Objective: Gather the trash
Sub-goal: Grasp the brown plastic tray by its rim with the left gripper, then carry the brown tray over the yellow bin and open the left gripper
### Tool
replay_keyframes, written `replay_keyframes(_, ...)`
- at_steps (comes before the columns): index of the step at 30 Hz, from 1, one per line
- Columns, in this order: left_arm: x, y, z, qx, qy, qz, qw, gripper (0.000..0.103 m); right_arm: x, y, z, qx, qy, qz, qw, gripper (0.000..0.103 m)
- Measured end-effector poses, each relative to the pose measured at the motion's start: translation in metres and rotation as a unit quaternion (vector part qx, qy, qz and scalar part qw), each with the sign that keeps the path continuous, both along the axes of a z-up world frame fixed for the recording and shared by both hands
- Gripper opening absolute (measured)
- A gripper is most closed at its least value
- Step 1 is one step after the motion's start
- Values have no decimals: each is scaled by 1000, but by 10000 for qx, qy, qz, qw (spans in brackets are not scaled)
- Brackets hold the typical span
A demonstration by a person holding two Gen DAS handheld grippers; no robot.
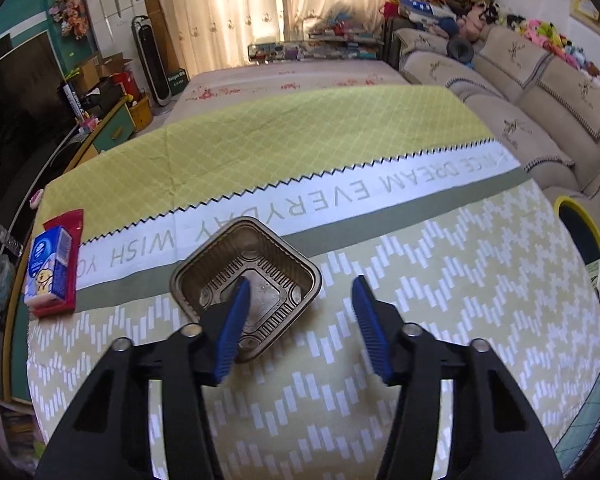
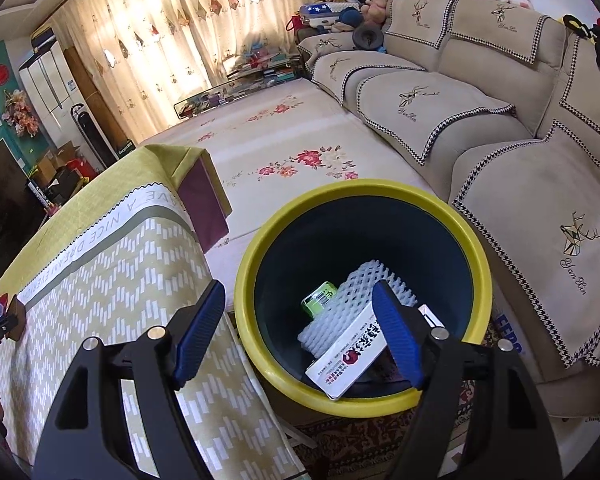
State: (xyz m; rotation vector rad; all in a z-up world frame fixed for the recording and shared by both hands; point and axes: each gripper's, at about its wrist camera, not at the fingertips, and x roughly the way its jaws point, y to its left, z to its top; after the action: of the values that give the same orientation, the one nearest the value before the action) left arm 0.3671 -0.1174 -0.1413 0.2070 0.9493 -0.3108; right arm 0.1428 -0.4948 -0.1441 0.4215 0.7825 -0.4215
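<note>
**Thin plastic tray next, bin's right off the edge**

Living room setup: sofa point(image 2: 480, 128) along one side, low bench point(image 1: 340, 360) draped in a yellow-green patterned cloth. Sitting on that cloth is an empty brown plastic tray point(image 1: 246, 284), the moulded snack kind with a ribbed floor and flared walls. Looks feather-light and thin, so I'd guess it flexes and crackles if squeezed hard, and the glossy walls may be slippery. Best hold is probably pinching one wall over the rim.

That's about where the left gripper point(image 1: 302, 320) is: one of its blue fingers point(image 1: 234, 328) reaches inside the tray, the other is outside the near-right wall, with a clear gap, so not clamped yet. Right gripper point(image 2: 298, 336) is spread wide and empty, hovering over the yellow-rimmed bin point(image 2: 260, 236), which already holds a white foam sleeve point(image 2: 360, 292), a printed box point(image 2: 344, 364) and a green carton point(image 2: 318, 298).

Room-wise: a tissue pack point(image 1: 50, 266) on a red wrapper point(image 1: 70, 220) sits well to the tray's left, otherwise open cloth. Bin stands just beside the bench's edge, below its top, so lift, swing across, drop.
</note>
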Motion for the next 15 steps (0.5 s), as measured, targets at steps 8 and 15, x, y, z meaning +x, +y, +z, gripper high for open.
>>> replay_keyframes(8, 7, -3, -13, 182, 263, -81, 9995, 25, 1, -2, -3, 17, 48, -6, 10000, 72)
replay_keyframes(15, 2, -5, -19, 121, 306, -73, 9994, 7, -1, -1, -4, 69, 21, 50, 10000, 72)
